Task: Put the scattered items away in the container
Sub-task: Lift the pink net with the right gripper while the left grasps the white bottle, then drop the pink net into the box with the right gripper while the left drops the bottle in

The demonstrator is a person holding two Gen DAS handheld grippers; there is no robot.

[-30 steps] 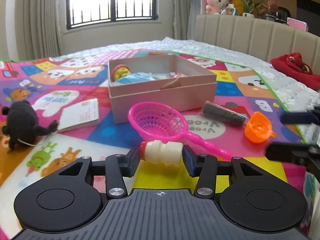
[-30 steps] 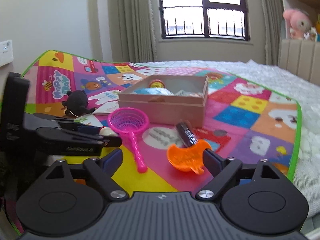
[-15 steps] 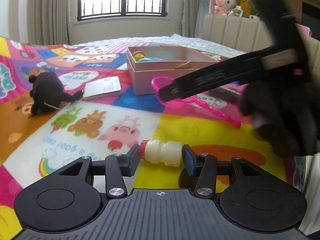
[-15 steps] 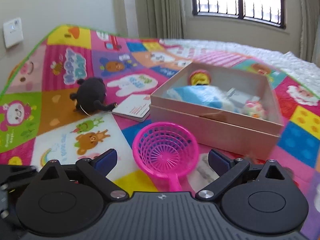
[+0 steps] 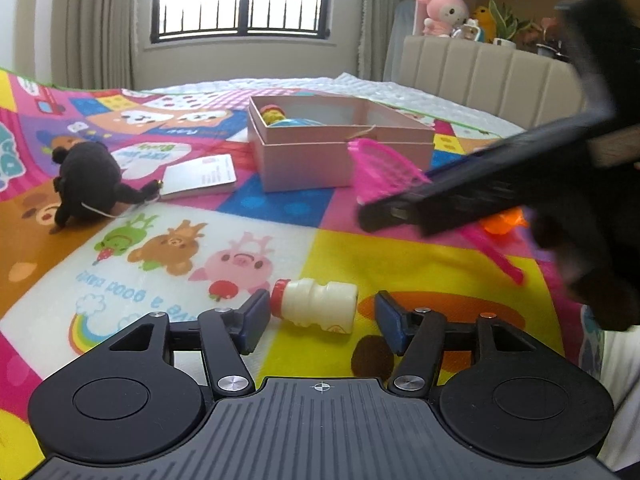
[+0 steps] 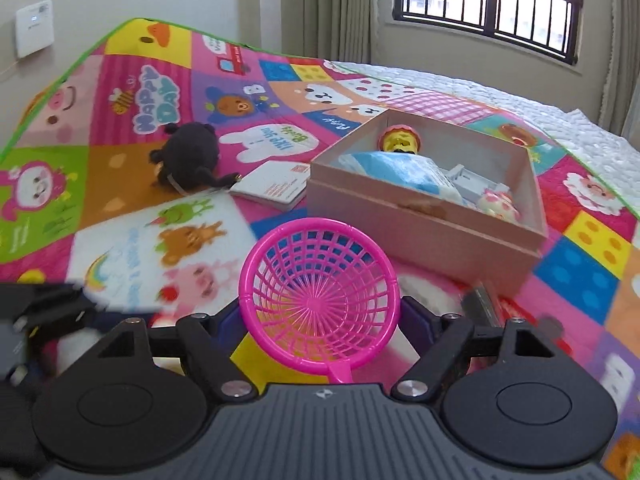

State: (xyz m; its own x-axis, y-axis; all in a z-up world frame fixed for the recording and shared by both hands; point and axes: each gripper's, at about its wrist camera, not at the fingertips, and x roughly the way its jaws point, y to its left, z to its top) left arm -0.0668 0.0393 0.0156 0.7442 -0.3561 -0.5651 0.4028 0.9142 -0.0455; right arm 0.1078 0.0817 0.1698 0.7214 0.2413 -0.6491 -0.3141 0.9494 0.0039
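Note:
A small white bottle with a red cap (image 5: 316,305) lies on its side on the mat between the fingers of my left gripper (image 5: 320,314); the jaws stand apart and clear of it. My right gripper (image 6: 322,316) is open with the pink toy strainer (image 6: 320,296) sitting between its fingers, the basket tilted up; I cannot tell if the fingers touch it. The strainer also shows in the left wrist view (image 5: 384,172) behind the right gripper's body (image 5: 480,192). The pink cardboard box (image 6: 424,224) holds a blue item and small toys.
A black plush toy (image 6: 188,156) and a white booklet (image 6: 276,186) lie left of the box. An orange toy (image 5: 502,222) and a dark flat item (image 6: 480,304) lie to the right. The colourful play mat (image 5: 180,240) covers a bed.
My left gripper has opened and let go of the bottle, which now lies on the mat. My right gripper has moved in around the pink strainer, whose basket now tilts up.

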